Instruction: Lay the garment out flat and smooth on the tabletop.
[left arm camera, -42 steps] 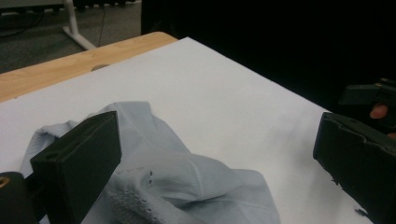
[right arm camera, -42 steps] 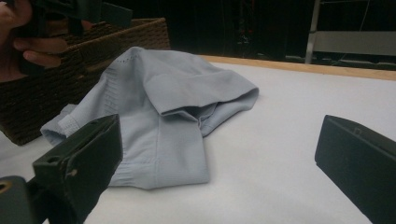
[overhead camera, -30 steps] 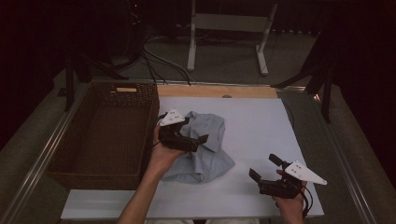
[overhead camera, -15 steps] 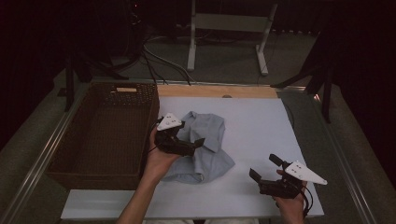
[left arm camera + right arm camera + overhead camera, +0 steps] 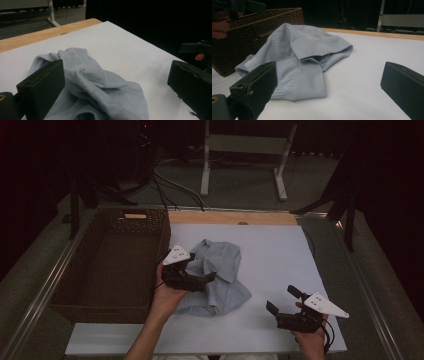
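While the pale blue shirt [image 5: 215, 275] lies crumpled mid-frame beside the basket [image 5: 112, 260] | left tool [image 5: 207, 279] gapes over it, gripping nothing | right tool [image 5: 282, 301] spread wide, lower right | advice: pinch one thick fold, lift clear before swinging basketward.

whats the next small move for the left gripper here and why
Probably lower the left gripper a little and close it on the light blue shirt. Its jaws stand open with a raised fold of the cloth between them in the left gripper view, but nothing is pinched. The wicker basket sits just beside it, a likely place for the shirt. The right gripper waits open, apart from the cloth.
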`<state>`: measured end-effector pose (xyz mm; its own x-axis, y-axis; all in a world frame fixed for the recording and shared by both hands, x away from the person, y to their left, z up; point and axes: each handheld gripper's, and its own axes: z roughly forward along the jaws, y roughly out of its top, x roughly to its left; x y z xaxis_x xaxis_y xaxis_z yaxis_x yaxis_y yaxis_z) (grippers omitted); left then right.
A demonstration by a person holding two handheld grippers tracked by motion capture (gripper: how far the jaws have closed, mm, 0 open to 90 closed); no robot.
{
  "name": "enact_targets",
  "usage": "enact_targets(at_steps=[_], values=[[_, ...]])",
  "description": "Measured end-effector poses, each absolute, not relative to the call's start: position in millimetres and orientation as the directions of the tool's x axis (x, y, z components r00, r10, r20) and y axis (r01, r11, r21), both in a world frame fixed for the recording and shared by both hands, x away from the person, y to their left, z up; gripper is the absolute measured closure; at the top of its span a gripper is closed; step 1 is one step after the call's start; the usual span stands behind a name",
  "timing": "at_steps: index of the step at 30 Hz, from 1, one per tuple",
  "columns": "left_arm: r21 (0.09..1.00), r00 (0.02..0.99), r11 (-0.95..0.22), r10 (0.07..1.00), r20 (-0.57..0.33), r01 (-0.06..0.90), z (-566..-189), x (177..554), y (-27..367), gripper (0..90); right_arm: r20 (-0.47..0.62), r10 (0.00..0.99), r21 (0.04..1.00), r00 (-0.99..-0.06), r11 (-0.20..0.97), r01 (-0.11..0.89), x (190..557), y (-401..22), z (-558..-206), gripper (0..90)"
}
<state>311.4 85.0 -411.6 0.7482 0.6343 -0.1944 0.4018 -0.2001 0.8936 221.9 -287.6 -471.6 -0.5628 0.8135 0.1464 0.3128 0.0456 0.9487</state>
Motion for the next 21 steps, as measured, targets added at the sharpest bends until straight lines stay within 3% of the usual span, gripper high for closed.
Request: enact_targets(at_steps=[21], values=[[0.904,0.73,-0.187,0.662,-0.173,0.384,-412.5,297.8,99.3,2.9,0.138,0.82,0.942,-0.556,0.064,0.329,222.6,-284.6,-473.9,1.2]])
